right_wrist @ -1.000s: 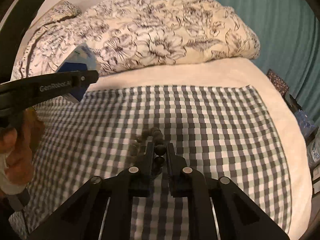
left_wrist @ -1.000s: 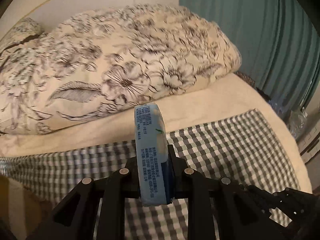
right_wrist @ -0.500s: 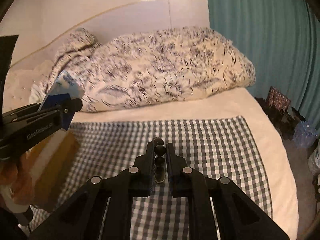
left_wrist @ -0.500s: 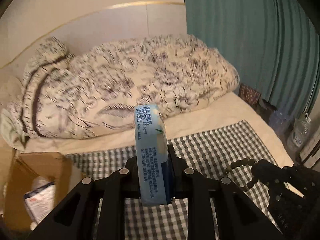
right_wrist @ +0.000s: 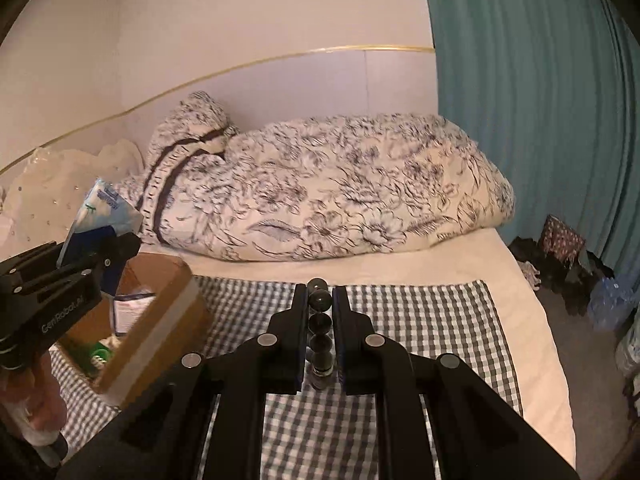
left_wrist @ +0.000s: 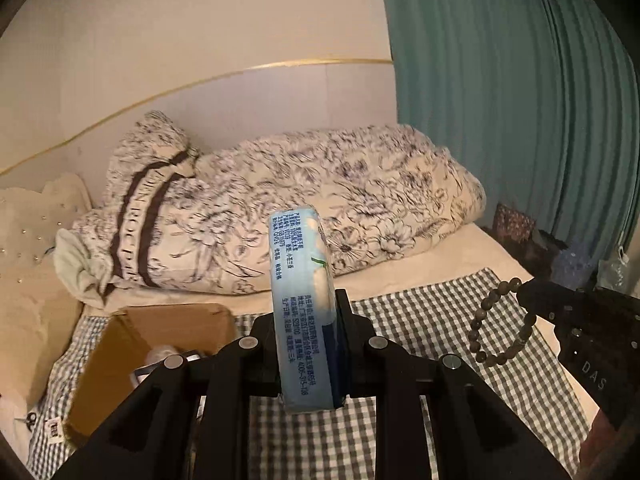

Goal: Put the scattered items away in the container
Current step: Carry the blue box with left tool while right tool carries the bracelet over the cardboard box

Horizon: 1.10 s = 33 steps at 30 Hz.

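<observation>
Left wrist view: the left tool [left_wrist: 306,344] is clamped on one pale blue plastic-wrapped pack with printed text [left_wrist: 301,300], held edge-up so its narrow sides sit between the pads, probably because that is the only width the jaws span. Below and to the left of this tool lies one open brown cardboard box [left_wrist: 132,356] on the grey-and-white checked cloth [left_wrist: 432,320] spread over the bed; a few items show inside it, too hidden to count. To the right, the right tool [left_wrist: 524,292] carries one bracelet of dark round beads [left_wrist: 496,320], whose loop hangs free beneath it. Beyond both lie a cream floral-print duvet [left_wrist: 320,200] and a teal curtain [left_wrist: 500,100].

Right wrist view: the right tool [right_wrist: 320,312] is pinched together on the bead bracelet [right_wrist: 320,320], with a short run of beads lined up in the narrow slot between the pads; gripping across the string likely keeps it from slipping. To its left the cardboard box [right_wrist: 160,320] stands open, papers and something green inside. The left tool [right_wrist: 116,252], borne by a hand [right_wrist: 32,412], holds the blue pack [right_wrist: 104,208] over the box's far side, seemingly ready for dropping in. The checked cloth ahead of this tool shows no other loose items.
</observation>
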Each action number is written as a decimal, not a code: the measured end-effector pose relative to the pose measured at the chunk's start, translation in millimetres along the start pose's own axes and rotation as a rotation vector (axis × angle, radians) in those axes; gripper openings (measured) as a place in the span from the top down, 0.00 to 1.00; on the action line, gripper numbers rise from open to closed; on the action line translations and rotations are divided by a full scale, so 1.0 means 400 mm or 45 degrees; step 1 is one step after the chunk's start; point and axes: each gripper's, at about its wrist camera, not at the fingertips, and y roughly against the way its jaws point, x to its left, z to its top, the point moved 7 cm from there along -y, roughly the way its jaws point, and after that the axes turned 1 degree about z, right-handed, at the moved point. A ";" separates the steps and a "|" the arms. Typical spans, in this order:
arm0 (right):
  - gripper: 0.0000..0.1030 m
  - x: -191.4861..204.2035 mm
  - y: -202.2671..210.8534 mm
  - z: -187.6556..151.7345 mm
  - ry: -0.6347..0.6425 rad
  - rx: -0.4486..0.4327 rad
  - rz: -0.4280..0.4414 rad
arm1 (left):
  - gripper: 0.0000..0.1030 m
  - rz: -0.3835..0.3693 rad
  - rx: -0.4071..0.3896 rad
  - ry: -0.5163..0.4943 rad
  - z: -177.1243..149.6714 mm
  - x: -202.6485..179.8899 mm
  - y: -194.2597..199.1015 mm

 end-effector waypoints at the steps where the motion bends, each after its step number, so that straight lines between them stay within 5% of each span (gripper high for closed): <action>1: 0.89 0.015 0.011 0.006 0.009 -0.008 0.005 | 0.81 0.003 -0.012 0.009 0.004 0.012 0.019; 16: 0.90 0.258 0.074 0.061 0.133 -0.069 0.145 | 0.81 0.149 -0.038 0.097 -0.020 0.213 0.131; 33: 0.89 0.557 -0.052 0.031 0.248 0.019 0.350 | 0.81 0.337 0.085 0.239 -0.161 0.521 0.096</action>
